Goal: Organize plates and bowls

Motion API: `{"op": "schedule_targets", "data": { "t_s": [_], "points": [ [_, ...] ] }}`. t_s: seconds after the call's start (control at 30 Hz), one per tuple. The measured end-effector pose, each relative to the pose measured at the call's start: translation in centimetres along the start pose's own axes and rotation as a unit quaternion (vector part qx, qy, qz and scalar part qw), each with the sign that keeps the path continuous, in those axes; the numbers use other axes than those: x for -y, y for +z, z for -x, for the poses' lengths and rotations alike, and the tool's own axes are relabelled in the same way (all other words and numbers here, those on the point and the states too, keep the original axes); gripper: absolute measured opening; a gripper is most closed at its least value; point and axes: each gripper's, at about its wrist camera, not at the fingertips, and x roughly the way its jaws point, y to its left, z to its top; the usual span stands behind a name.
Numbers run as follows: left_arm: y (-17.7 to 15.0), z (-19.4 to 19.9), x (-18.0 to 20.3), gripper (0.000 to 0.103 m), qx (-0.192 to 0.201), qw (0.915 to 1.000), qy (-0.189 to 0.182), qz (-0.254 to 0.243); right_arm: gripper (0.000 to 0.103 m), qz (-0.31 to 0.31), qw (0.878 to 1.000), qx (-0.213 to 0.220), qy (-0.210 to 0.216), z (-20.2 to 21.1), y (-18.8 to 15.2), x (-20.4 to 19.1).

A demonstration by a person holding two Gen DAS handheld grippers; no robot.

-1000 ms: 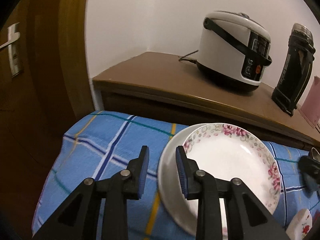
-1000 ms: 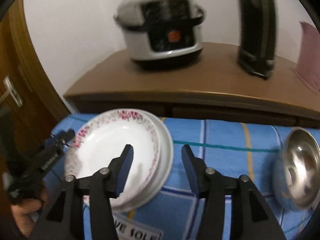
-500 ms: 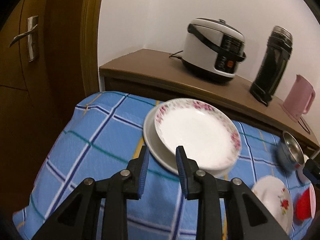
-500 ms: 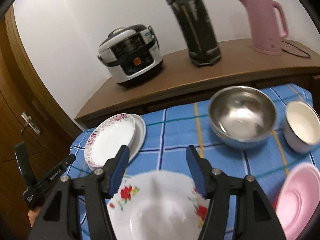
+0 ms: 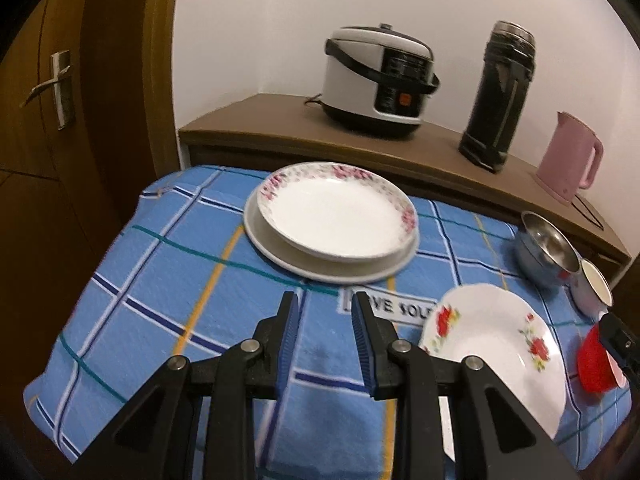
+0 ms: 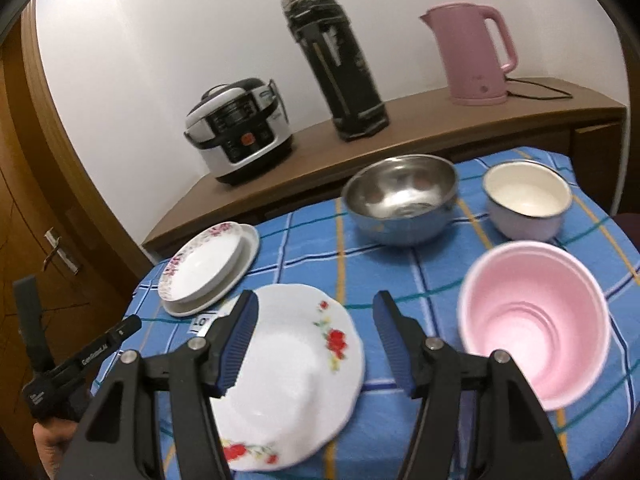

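Two plates already stacked [image 6: 208,266] at table's 10 o'clock; red-flower plate [image 6: 294,376] loose at 6, steel bowl [image 6: 400,198] at 12, pink bowl [image 6: 534,330] at 4, white bowl [image 6: 526,204] at 2, all unstacked; right gripper [image 6: 316,336] wide open, empty; left gripper [image 5: 324,340] part-open, empty

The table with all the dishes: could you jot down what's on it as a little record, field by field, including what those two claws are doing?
stacked plates: pink-flowered plate on a plain plate, far left
loose plate: red-flowered plate, near edge
bowls: steel bowl, white enamel bowl, pink bowl
table cover: blue checked cloth
left claw: open, empty, above the cloth
right claw: open, empty, above the red-flowered plate
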Motion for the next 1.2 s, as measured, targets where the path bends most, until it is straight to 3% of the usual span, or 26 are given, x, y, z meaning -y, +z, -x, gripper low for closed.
{"op": "schedule_targets", "data": {
  "t_s": [0.37, 0.87, 1.2],
  "points": [
    [-1.8, -0.1, 3.0, 0.03, -0.029, 0.9989, -0.009, -0.035, 0.06, 0.002, 1.0, -0.009, 0.004, 1.2, -2.3, 1.1],
    [-3.0, 0.7, 4.7, 0.032, -0.029, 0.9972, 0.008, -0.068, 0.06, -0.005, 1.0, -0.011, -0.001, 2.5, -3.8, 2.3],
    [-3.4, 0.2, 4.3, 0.032, -0.042, 0.9977, -0.012, -0.052, 0.06, 0.002, 1.0, -0.007, -0.017, 2.5, -4.1, 2.3]
  ]
}}
